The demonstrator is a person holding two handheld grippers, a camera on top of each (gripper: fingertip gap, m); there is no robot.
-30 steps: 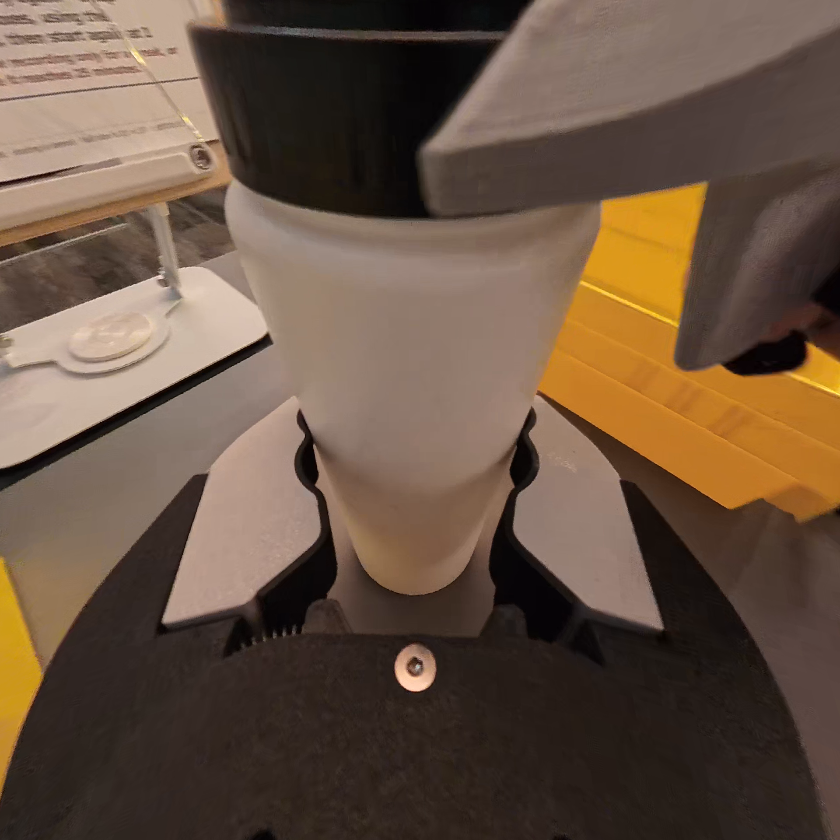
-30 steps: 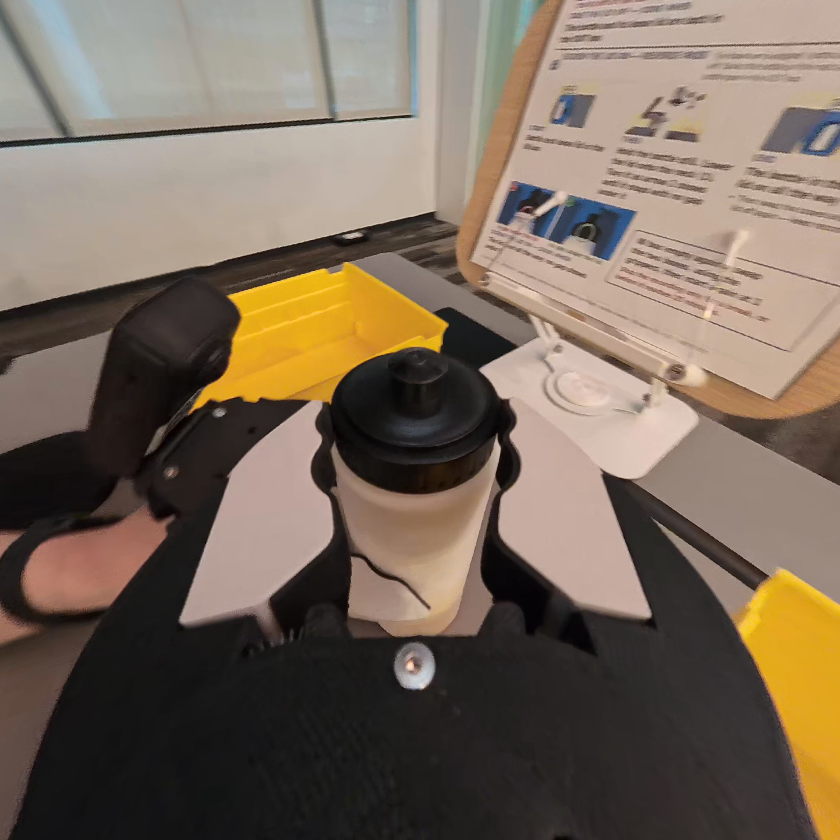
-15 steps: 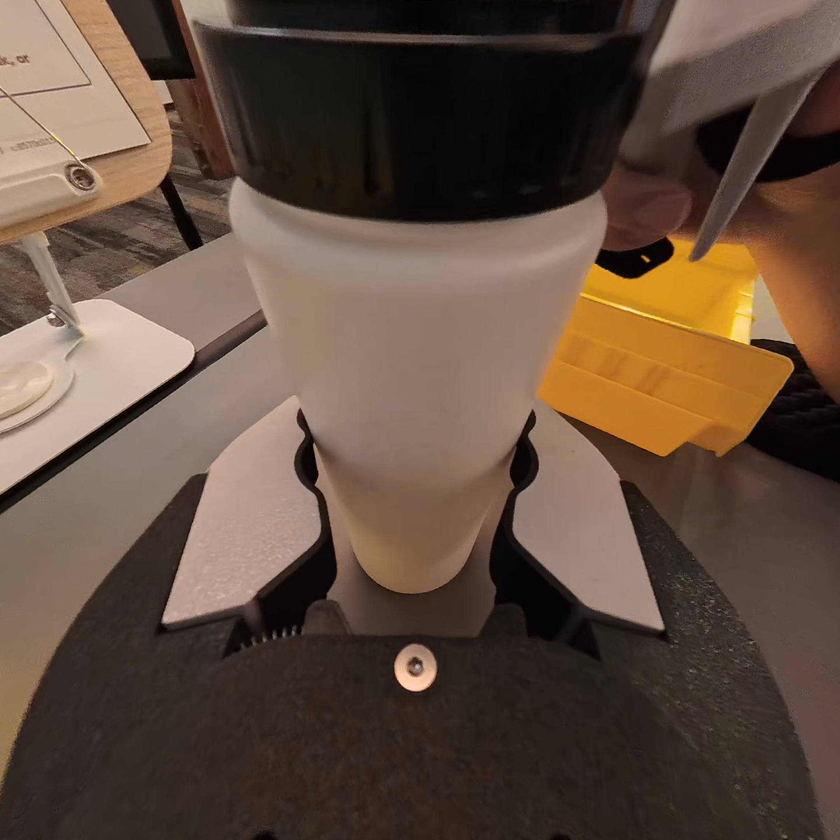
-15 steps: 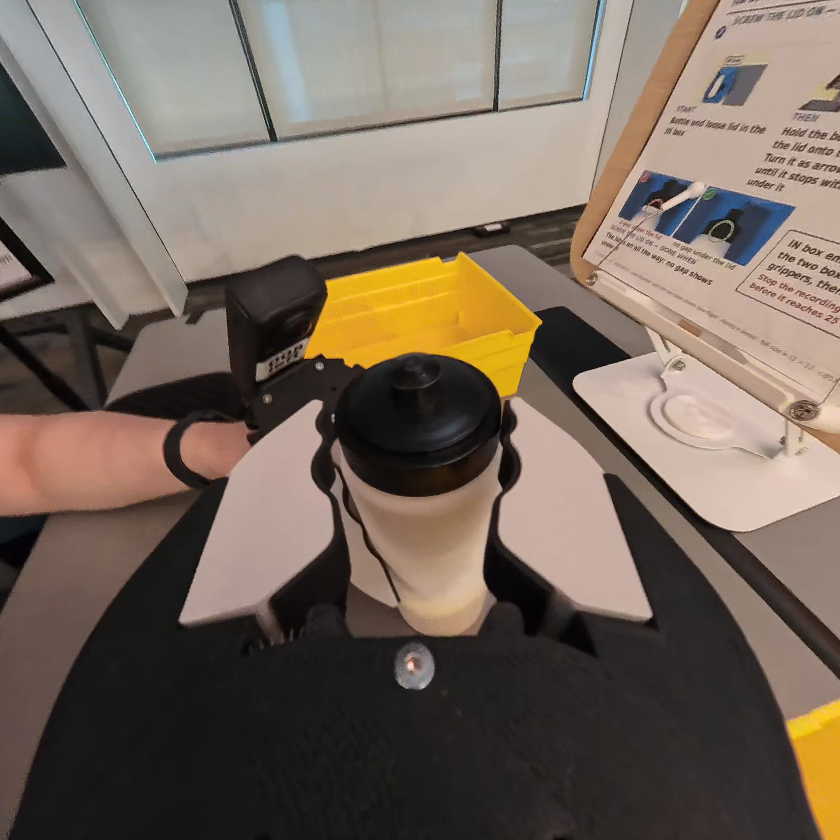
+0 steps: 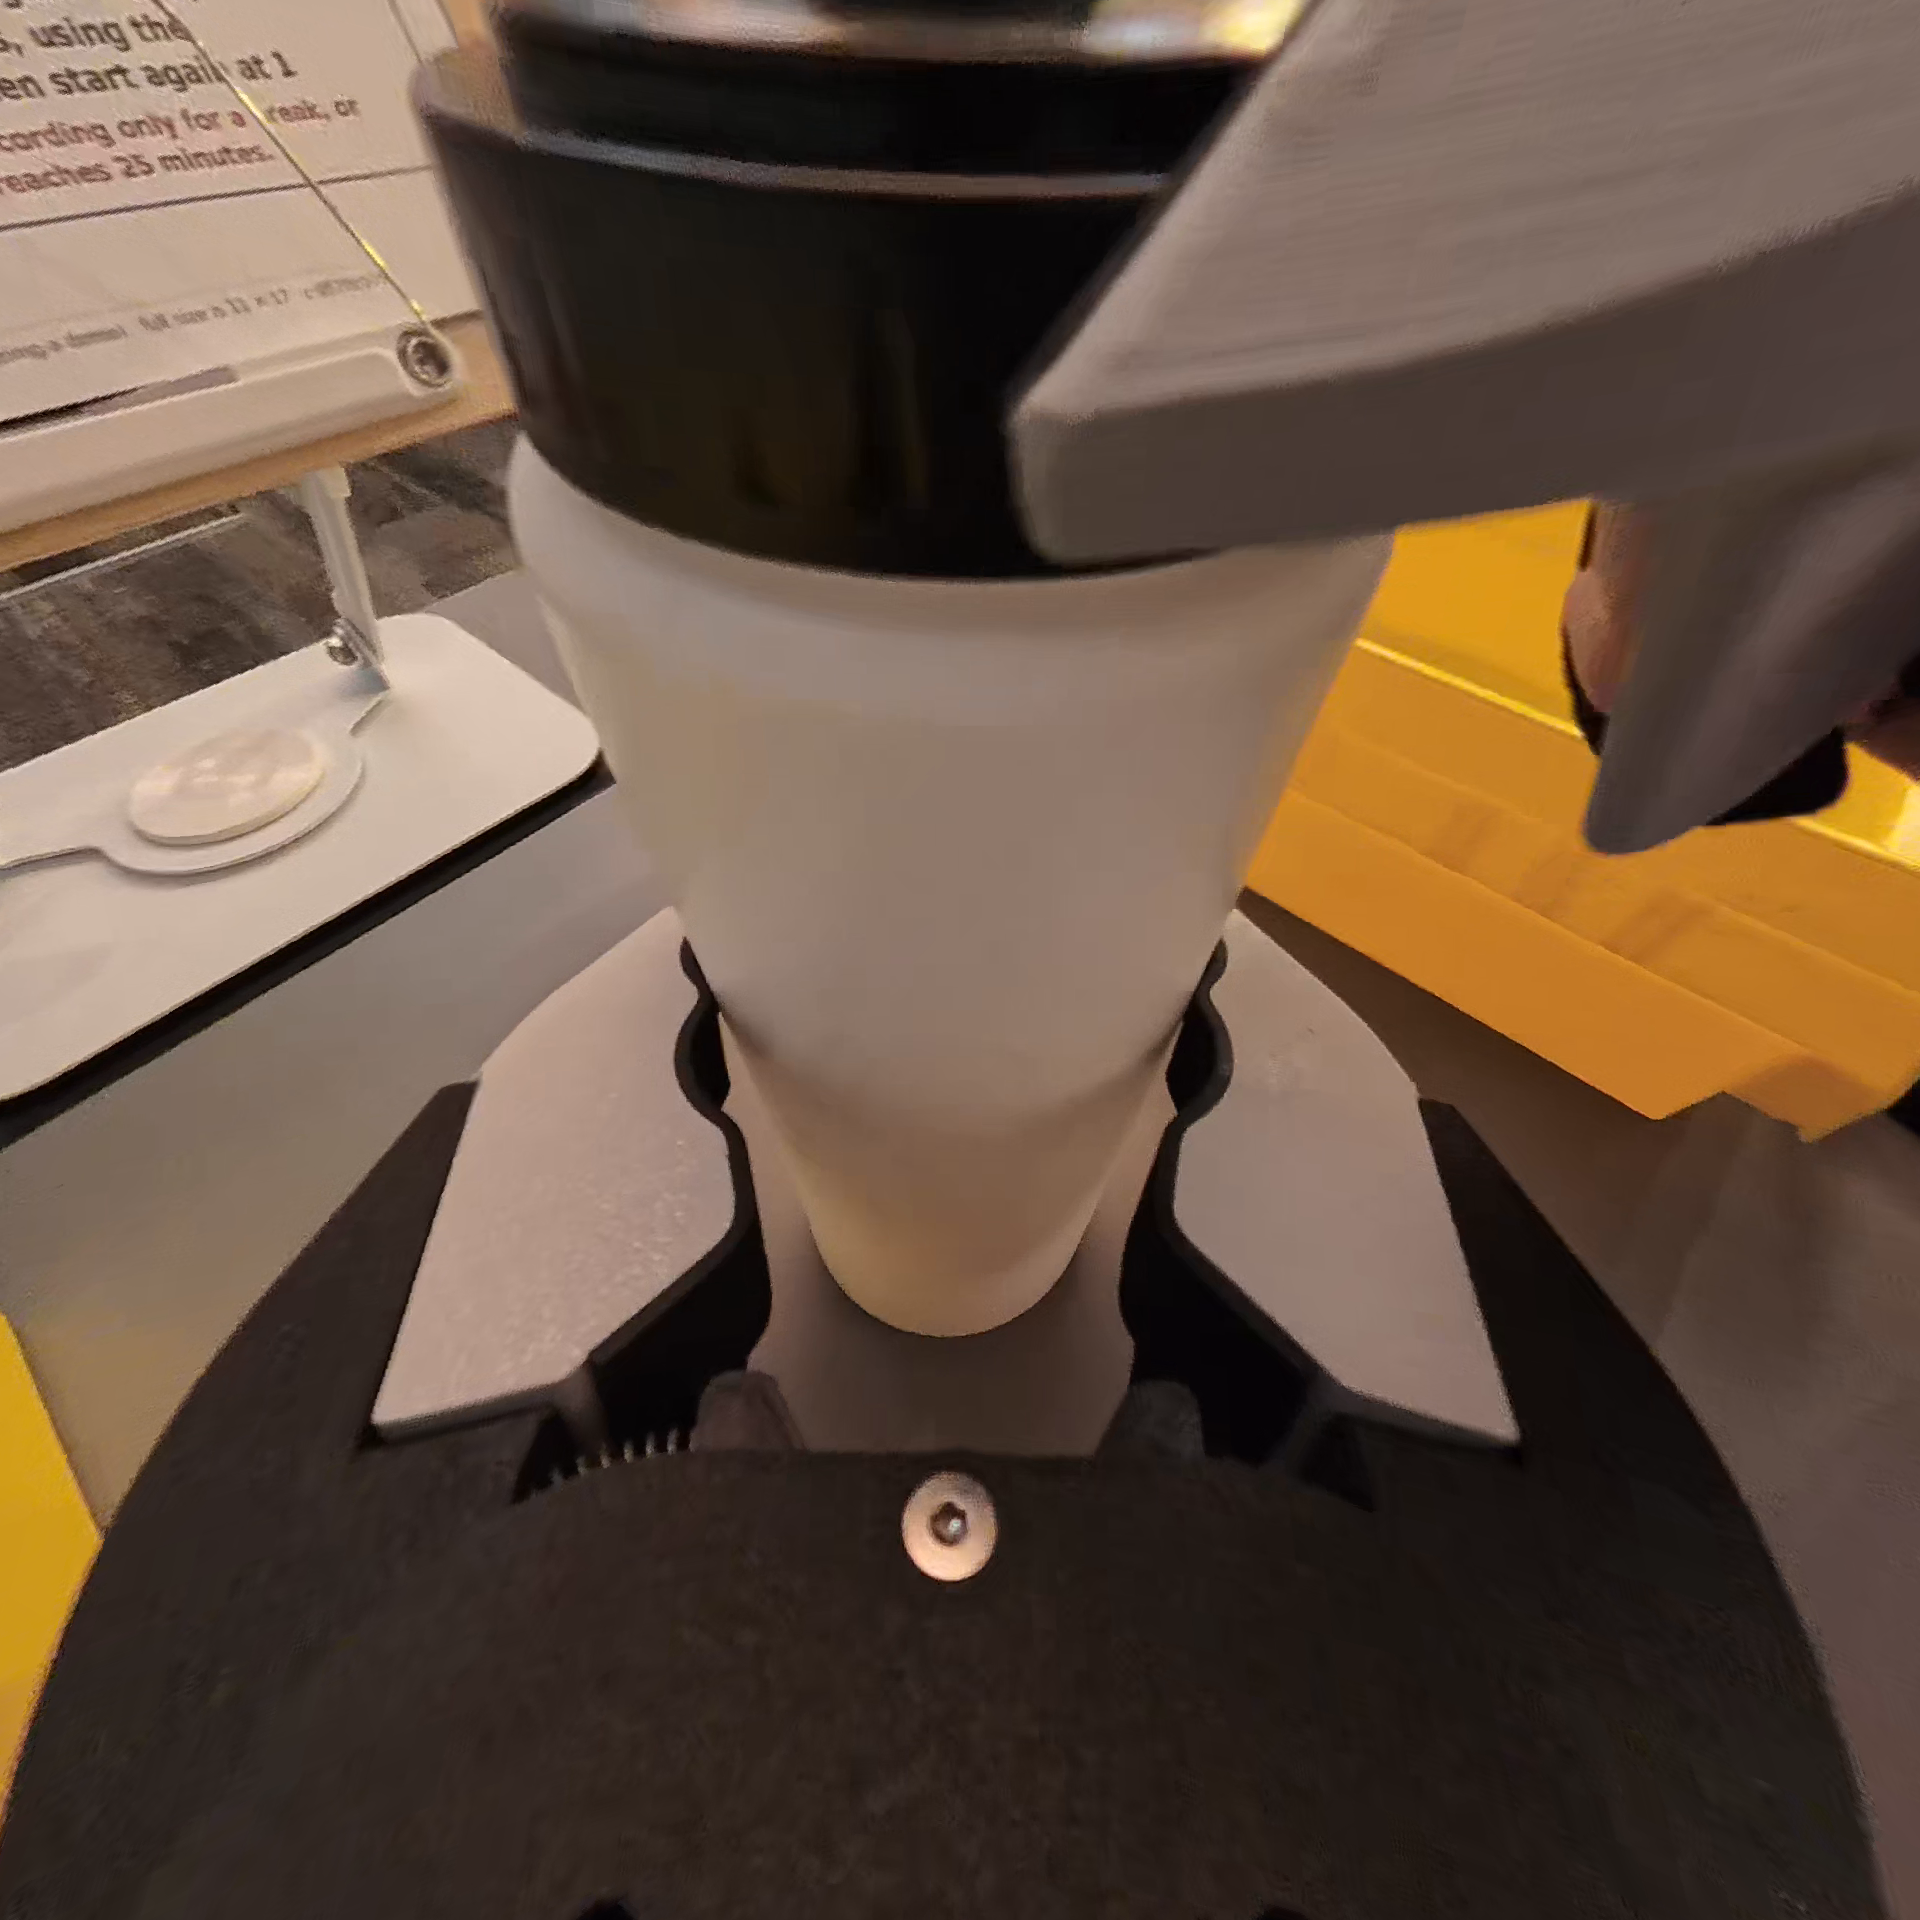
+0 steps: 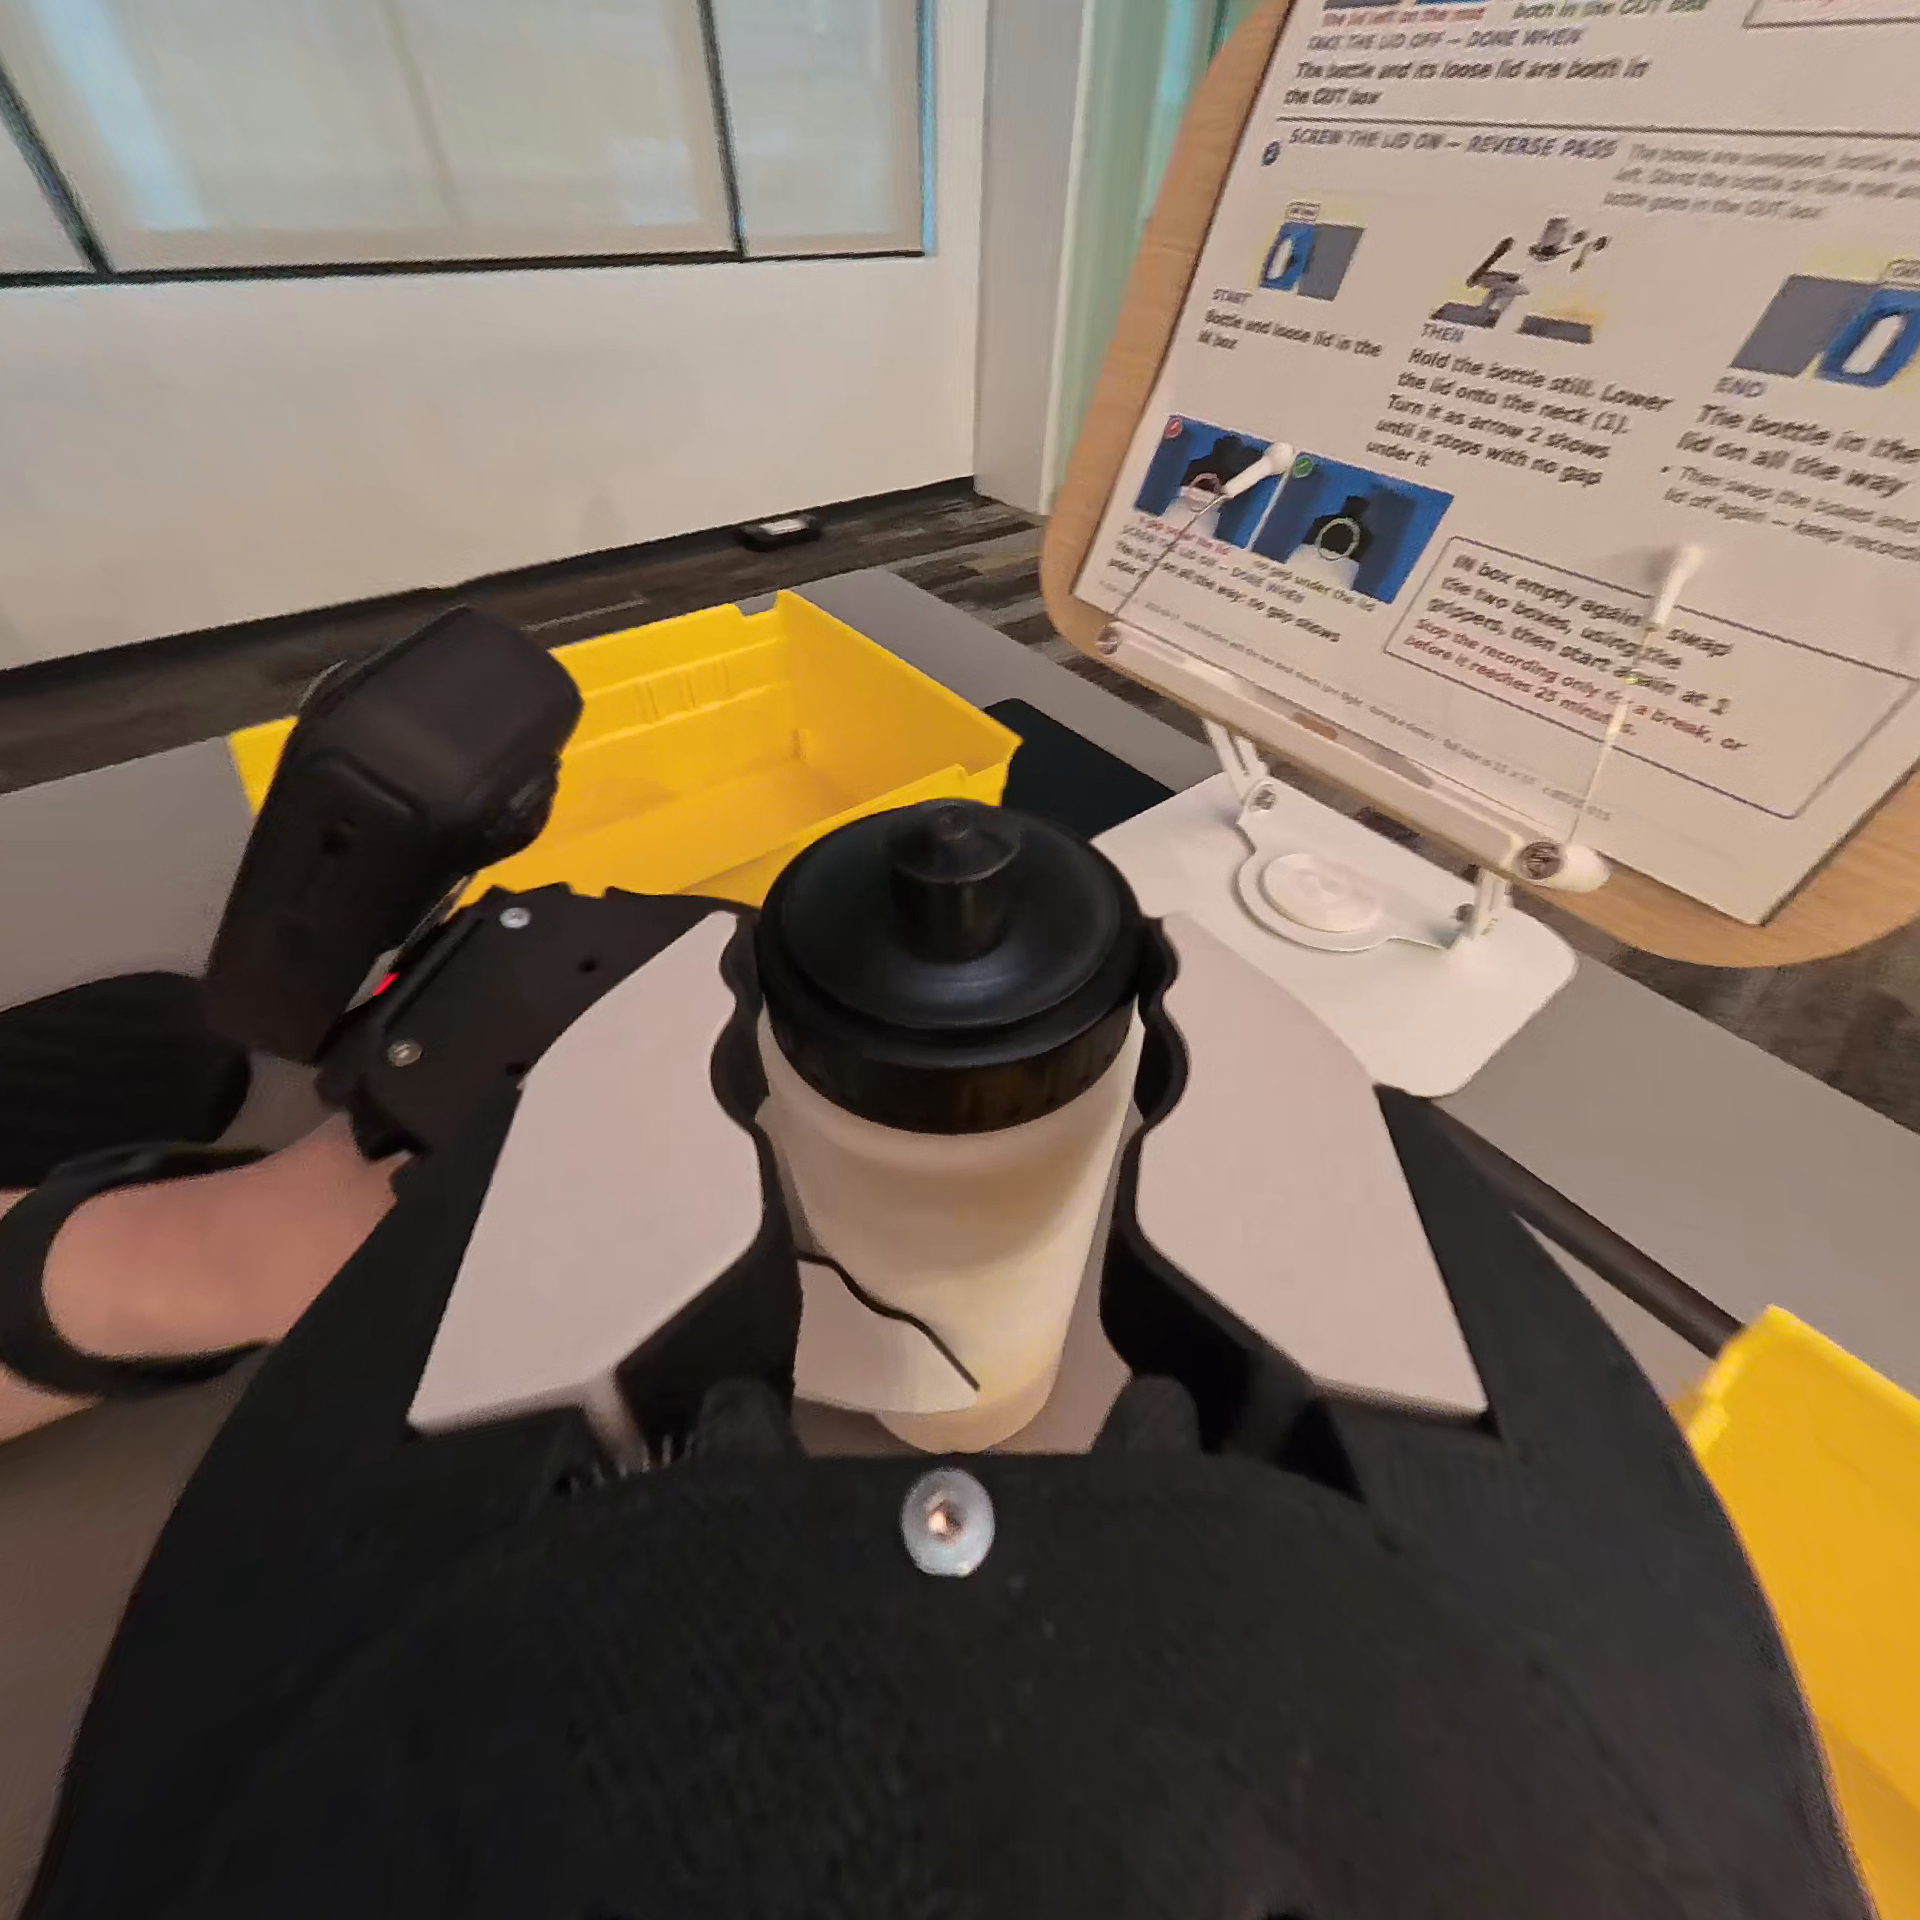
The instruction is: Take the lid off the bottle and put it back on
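1. Gripping the white bottle [image 5: 935,883] low on its body, the left gripper [image 5: 948,1049] has its two fingers pressed against either side of the bottle's narrow lower part; the black wavy pads [image 5: 707,1049] touch the plastic on both sides.
2. Seen from the left wrist view, the bottle stands upright on the grey table [image 5: 260,1122], with the black lid [image 5: 790,343] seated on top of it — the lid's lower edge meets the white shoulder.
3. The right gripper [image 6: 951,997] closes around the lid [image 6: 945,997] from above and to the side; its fingers [image 6: 1262,1164] pinch the lid's rim on both sides, the wavy pads touching the black ribbed edge.
4. In the left wrist view, a pale grey finger of the right gripper [image 5: 1455,312] lies across the lid's right side.
5. The lid carries a small black spout [image 6: 951,873] at its centre, pointing up.
6. A yellow bin [image 6: 727,748] sits on the table beyond the bottle, and a second yellow bin [image 6: 1829,1507] shows at the right edge of the right wrist view.
7. A white stand [image 6: 1455,997] holding an instruction board [image 6: 1558,416] is just right of the bottle — its flat base rests on the table.
8. A person's hand [image 6: 208,1268], wearing a dark wrist strap, holds the left gripper's body at the left of the right wrist view.
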